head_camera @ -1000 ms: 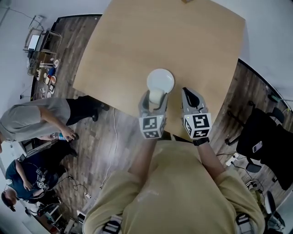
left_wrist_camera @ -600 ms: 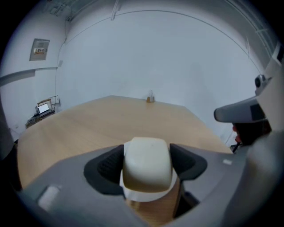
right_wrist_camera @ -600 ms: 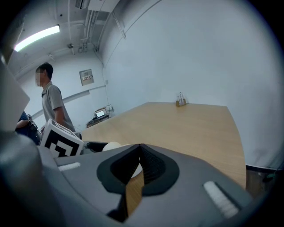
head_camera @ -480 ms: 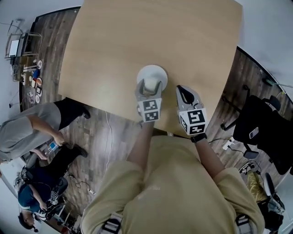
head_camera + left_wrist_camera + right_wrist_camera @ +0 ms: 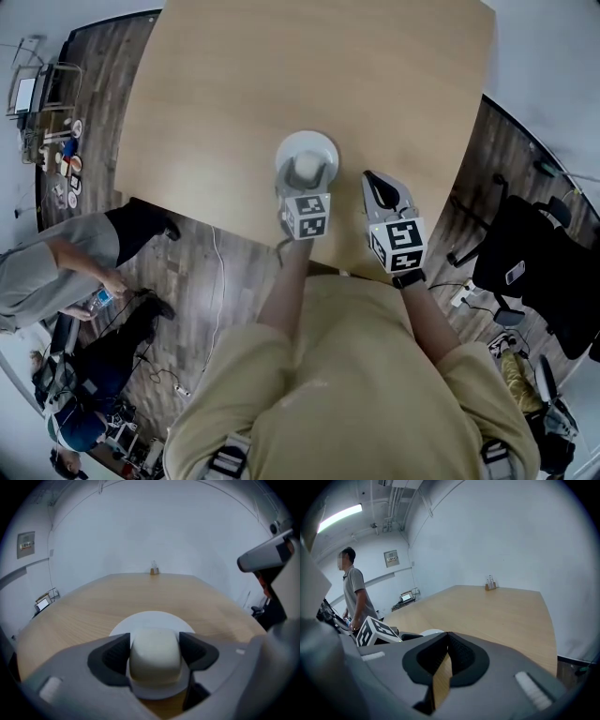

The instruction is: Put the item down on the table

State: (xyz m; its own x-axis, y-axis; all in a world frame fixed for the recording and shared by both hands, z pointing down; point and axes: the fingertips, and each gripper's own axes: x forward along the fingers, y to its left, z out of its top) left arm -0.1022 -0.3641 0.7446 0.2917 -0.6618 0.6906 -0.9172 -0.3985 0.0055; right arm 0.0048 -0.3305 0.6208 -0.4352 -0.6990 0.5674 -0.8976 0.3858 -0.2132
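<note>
As left gripper (image 5: 307,173) clamps item (image 5: 154,652), right gripper (image 5: 377,184) (closed) hovers.

resting at the table's (image 5: 281,75) near edge, between the left gripper's (image 5: 305,178) jaws: the item (image 5: 154,656). hovering just right: right gripper (image 5: 380,187).

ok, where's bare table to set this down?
Table is bare from the white item out to the small holder at the far edge. Crowded only at the near edge: left tool, right tool.

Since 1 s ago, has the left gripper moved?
Yes. The left gripper went forward: its marker cube straddled the near edge of the table, now sits inside it.
</note>
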